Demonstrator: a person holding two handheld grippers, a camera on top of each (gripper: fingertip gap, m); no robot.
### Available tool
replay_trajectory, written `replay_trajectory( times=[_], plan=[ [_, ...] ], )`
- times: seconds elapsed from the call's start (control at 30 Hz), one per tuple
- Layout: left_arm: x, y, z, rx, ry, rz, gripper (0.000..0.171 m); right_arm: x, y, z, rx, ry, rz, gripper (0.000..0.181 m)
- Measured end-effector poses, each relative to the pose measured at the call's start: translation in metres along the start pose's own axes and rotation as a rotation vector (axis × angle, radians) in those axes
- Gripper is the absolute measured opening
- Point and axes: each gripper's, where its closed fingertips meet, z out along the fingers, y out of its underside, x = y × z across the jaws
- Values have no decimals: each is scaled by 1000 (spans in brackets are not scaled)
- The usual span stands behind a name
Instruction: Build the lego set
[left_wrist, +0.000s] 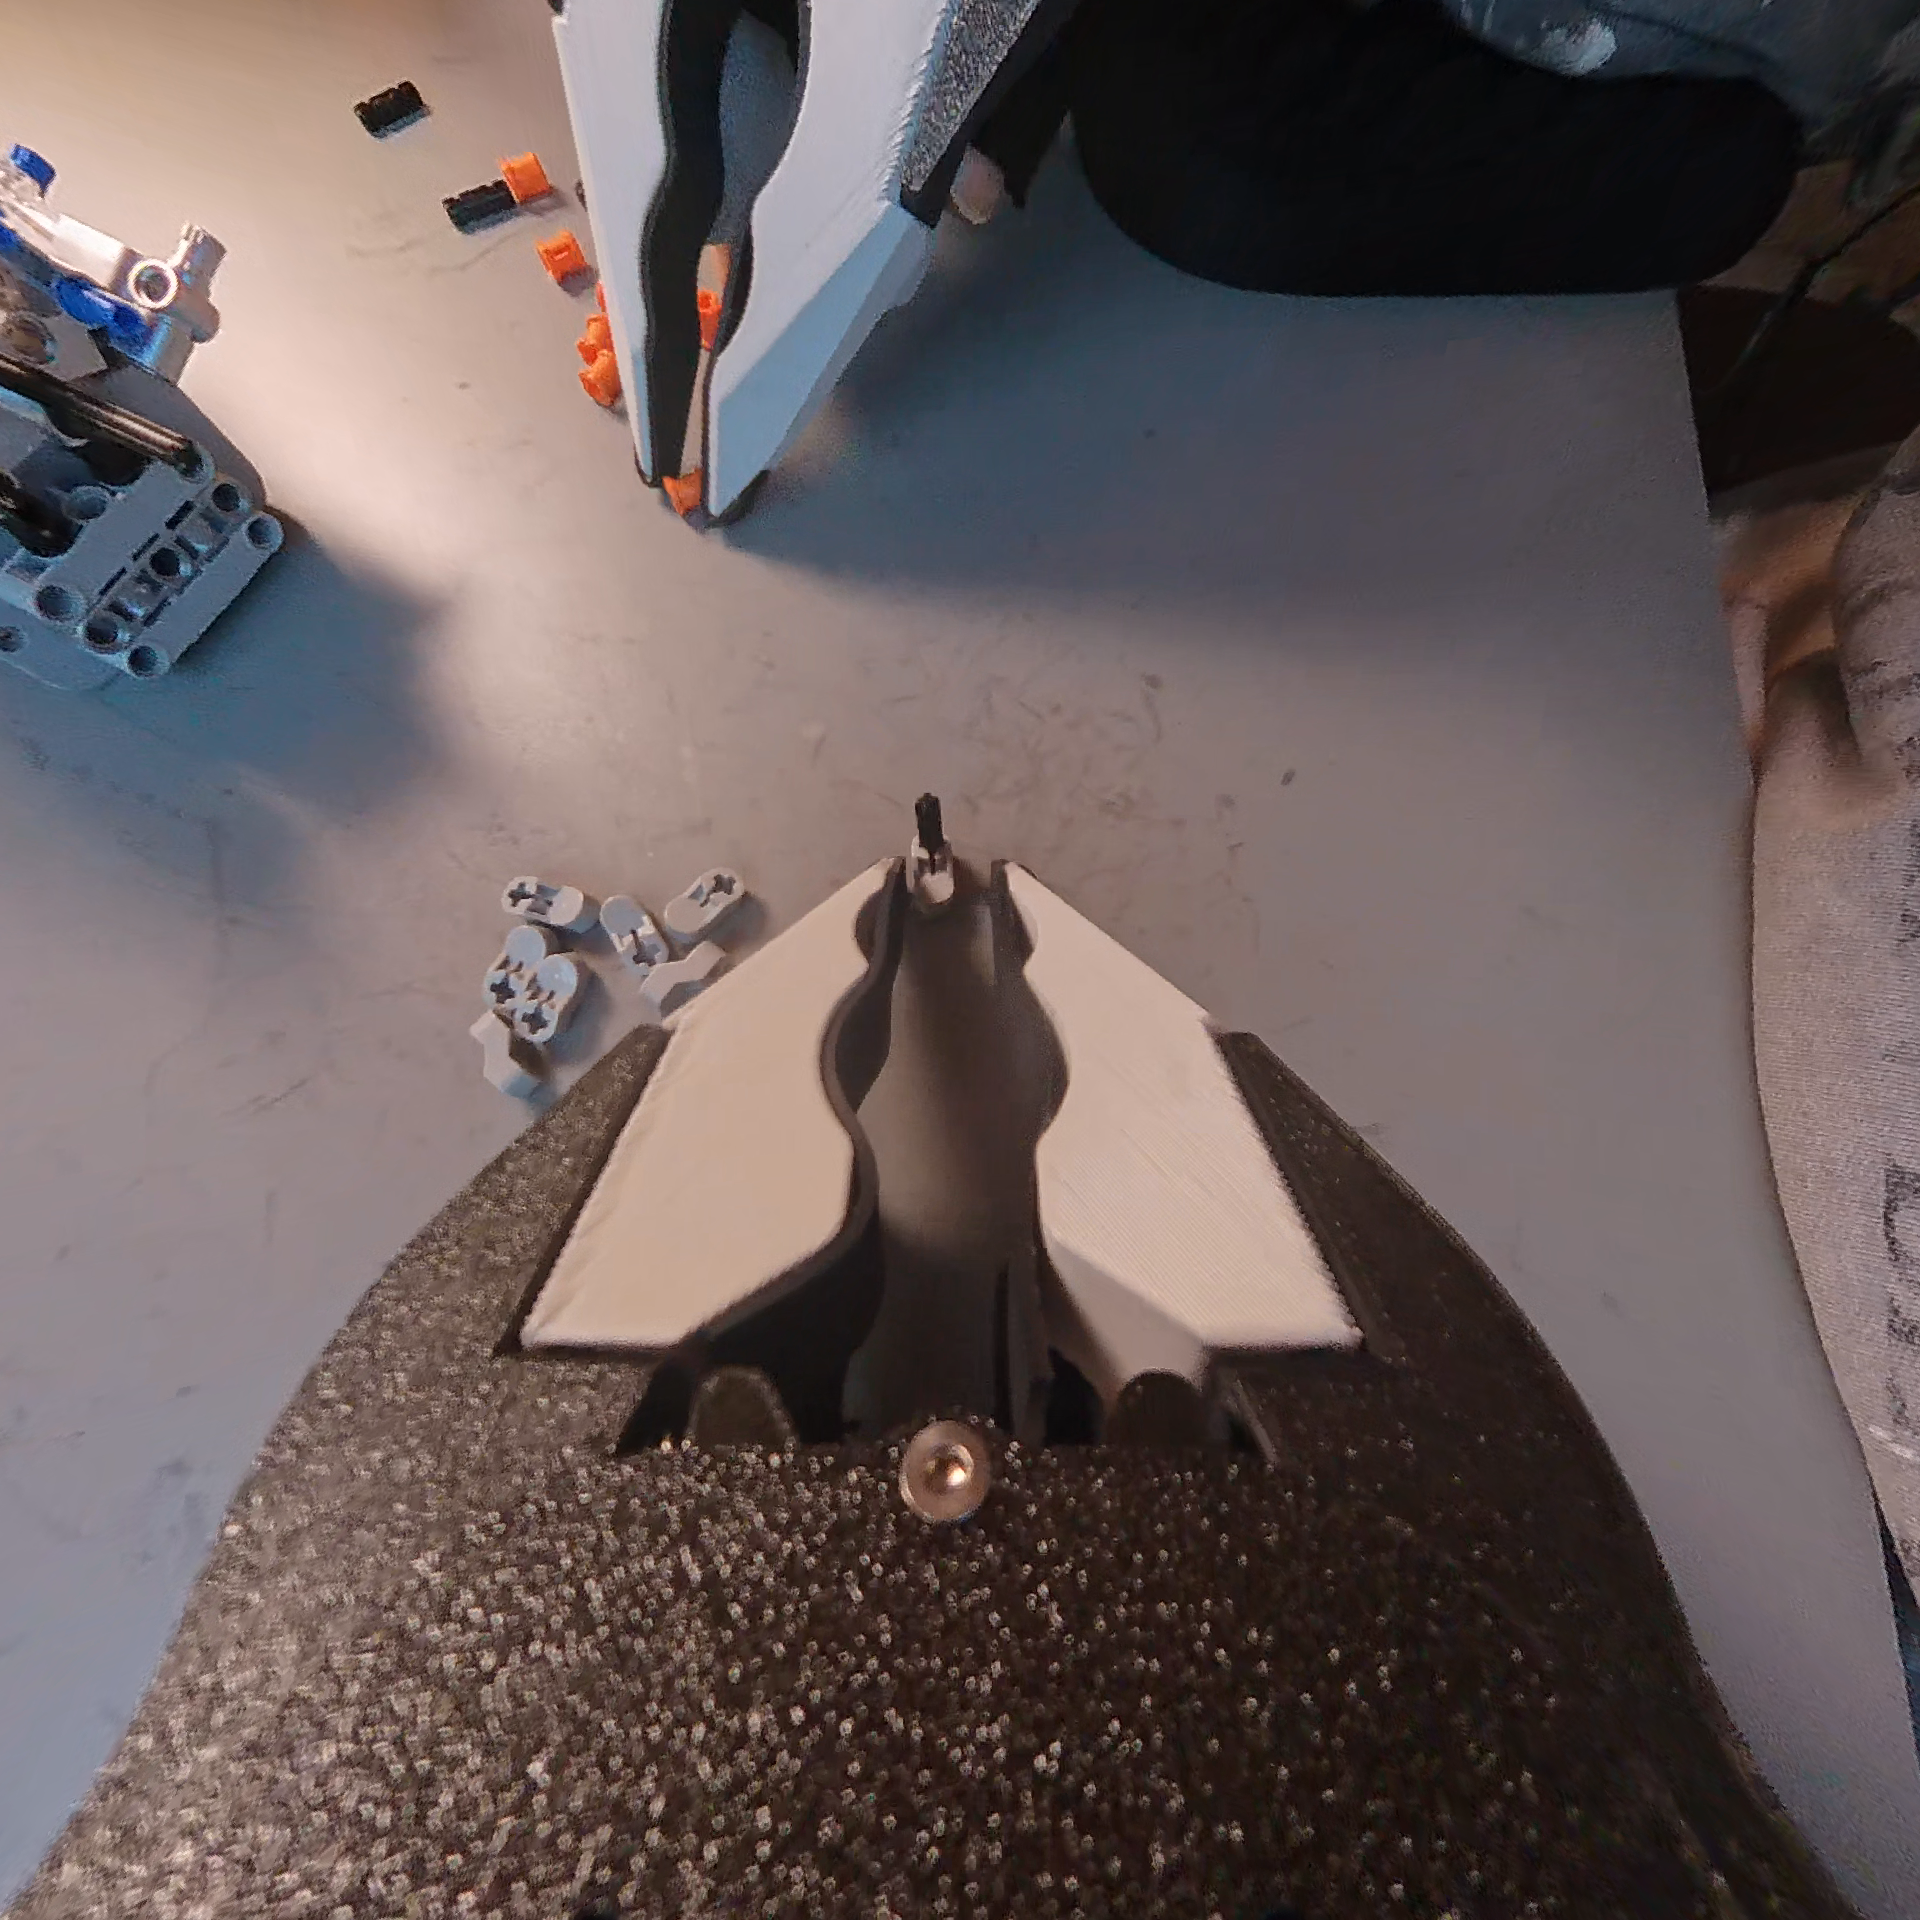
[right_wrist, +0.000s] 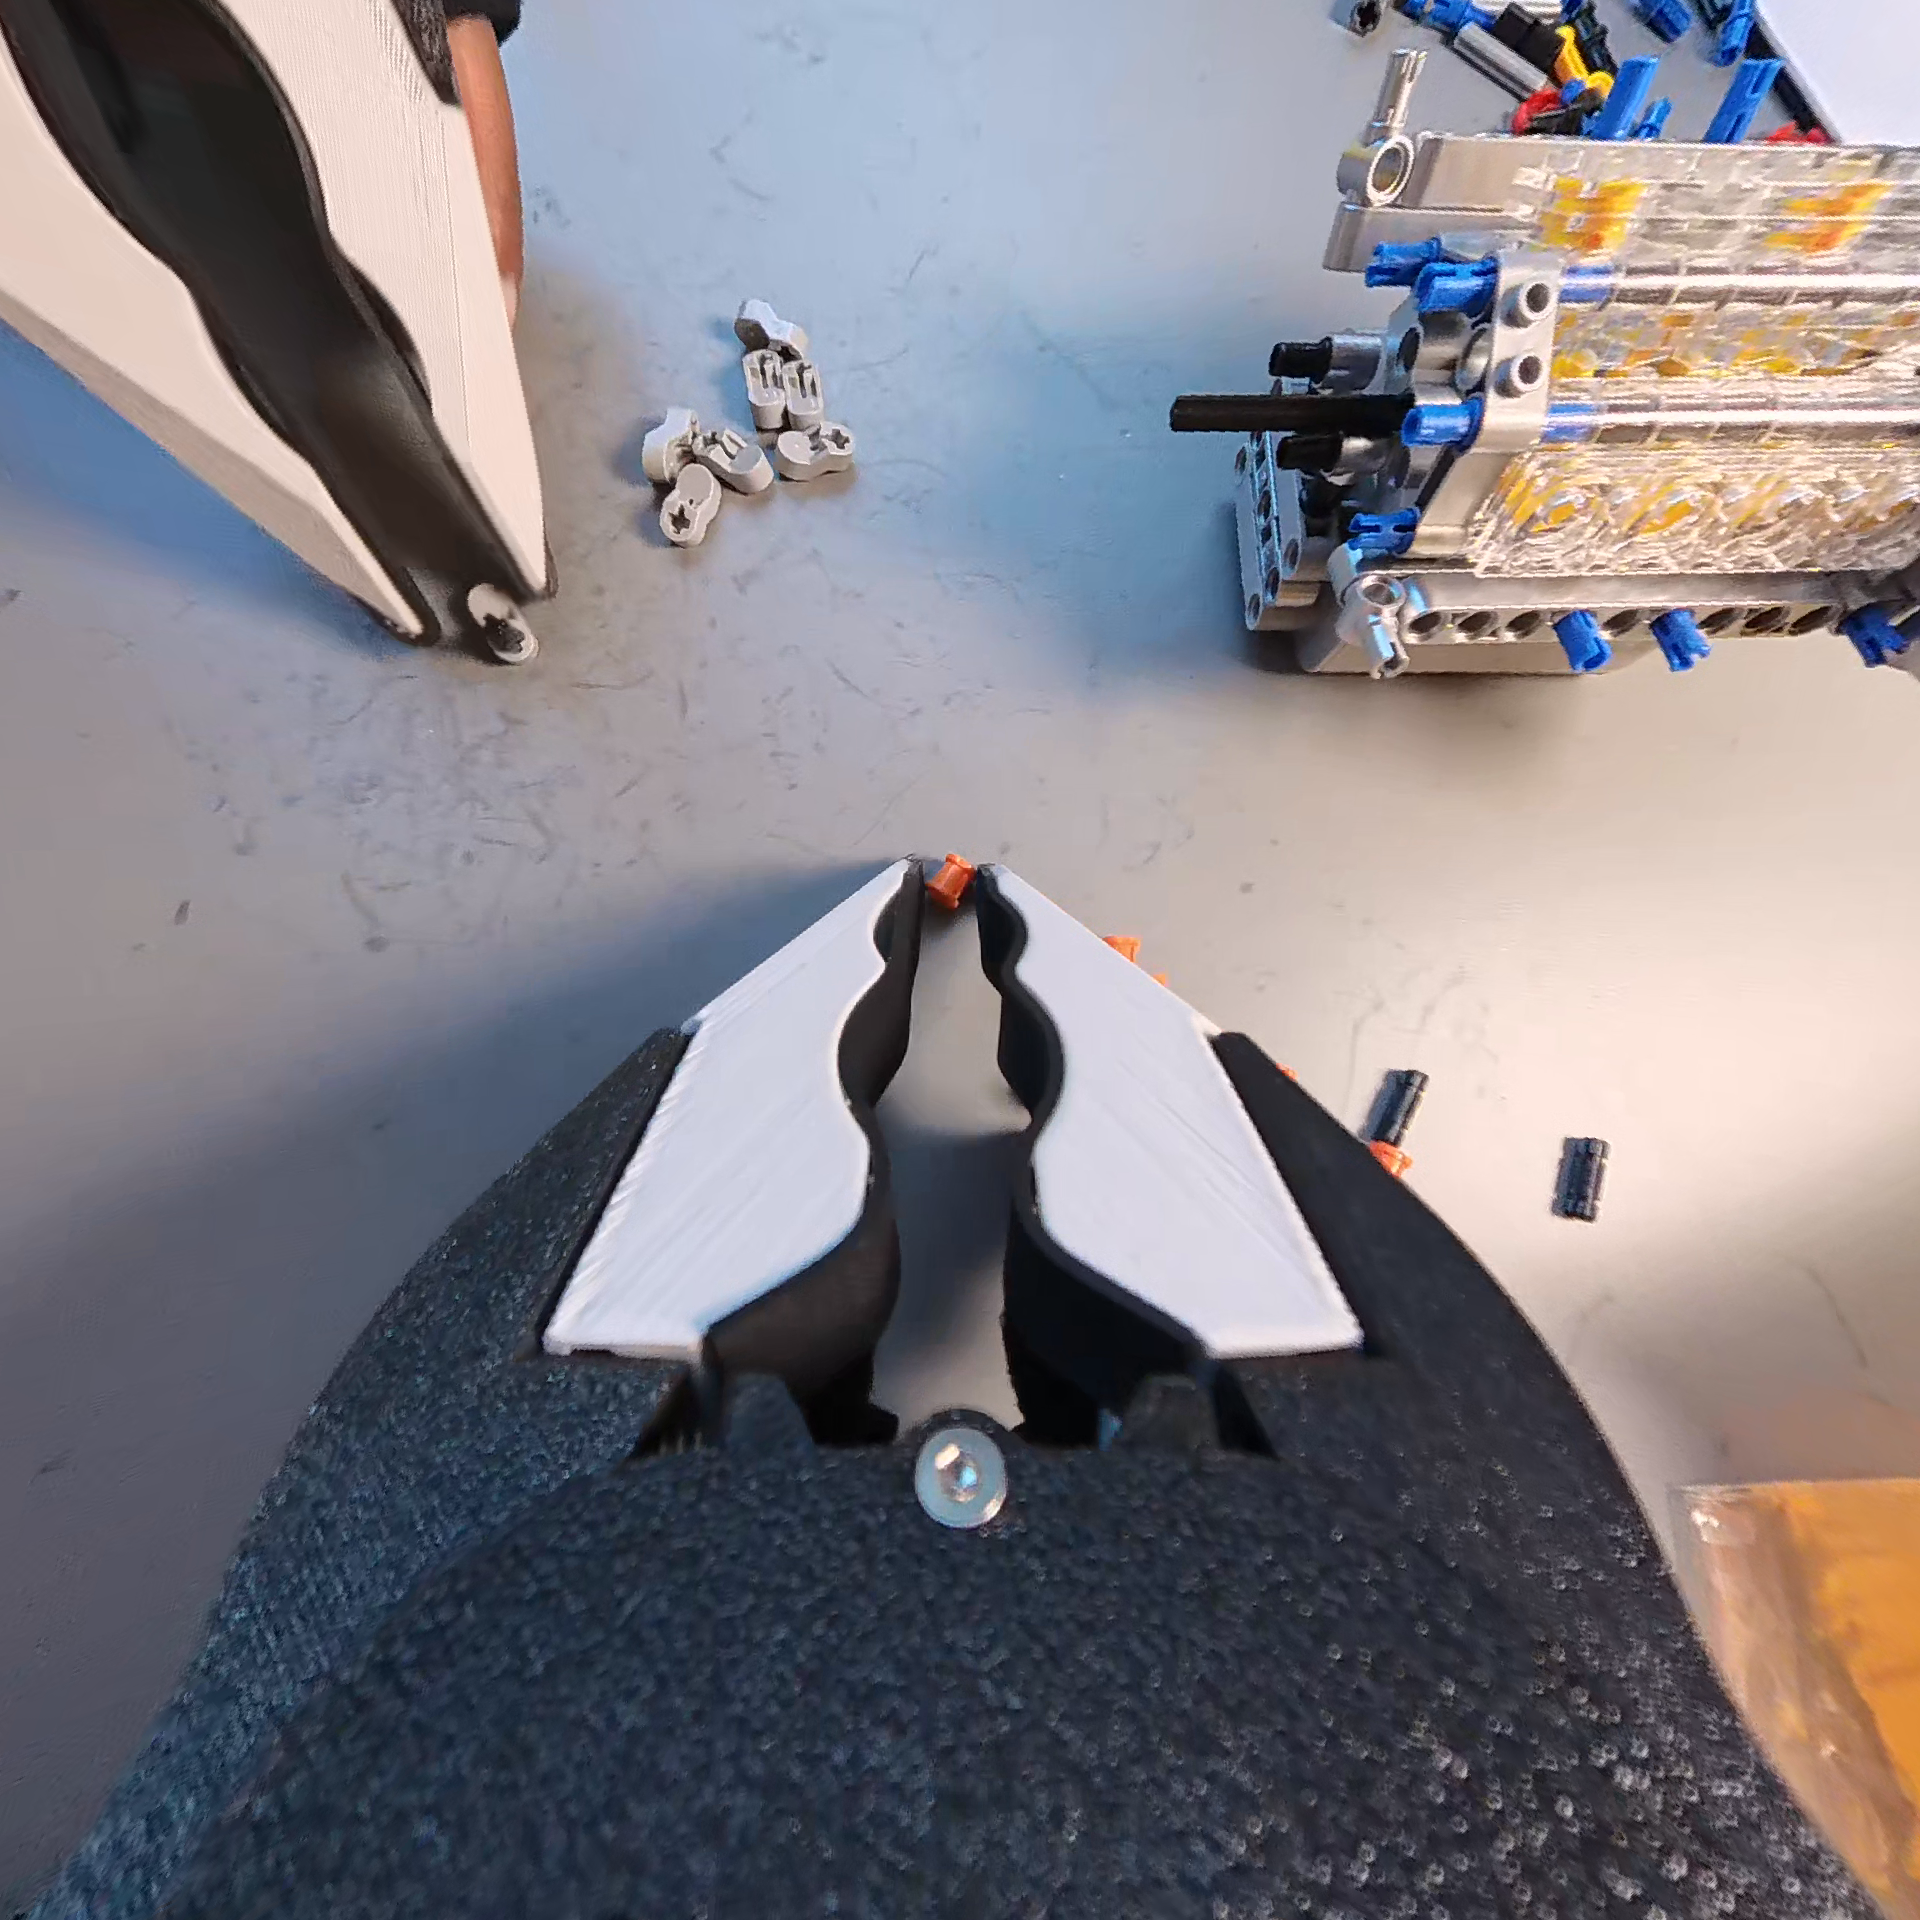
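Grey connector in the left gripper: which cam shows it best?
Right wrist view. The grey connector faces that camera between the left gripper fingertips, its cross hole visible. In the left wrist view it shows end-on at the tips, small and mostly hidden, with a black pin sticking out.

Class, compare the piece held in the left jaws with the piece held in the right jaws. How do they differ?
The left gripper pinches a grey connector with a black axle through it; the right gripper pinches a plain orange bush. The connector is longer, the bush a short stub. Both are small building-set parts held at the tips.
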Motion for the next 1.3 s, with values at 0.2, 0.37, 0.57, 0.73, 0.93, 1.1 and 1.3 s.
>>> replay_trajectory(
  times=[0.2,0.37,0.57,0.73,0.93,1.1,1.3],
  plan=[
    [-19,-28,-22,222,-18,-143,14,-12,-42,-17,239,7,-108,9],
    [-21,-59,-51,483,167,-372,14,-47,-94,-41,551,-5,-251,9],
    [-14,-73,-66,605,313,-490,14,-66,-110,-40,610,43,-352,9],
    [-8,-77,-67,620,347,-503,10,-67,-114,-42,617,129,-402,9],
    [-7,-81,-70,662,387,-537,7,-66,-117,-45,626,197,-444,9],
    [-7,-84,-70,686,373,-514,4,-65,-116,-46,613,285,-522,7],
    [-9,-81,-68,664,322,-462,4,-64,-114,-44,602,265,-515,6]
  ],
)
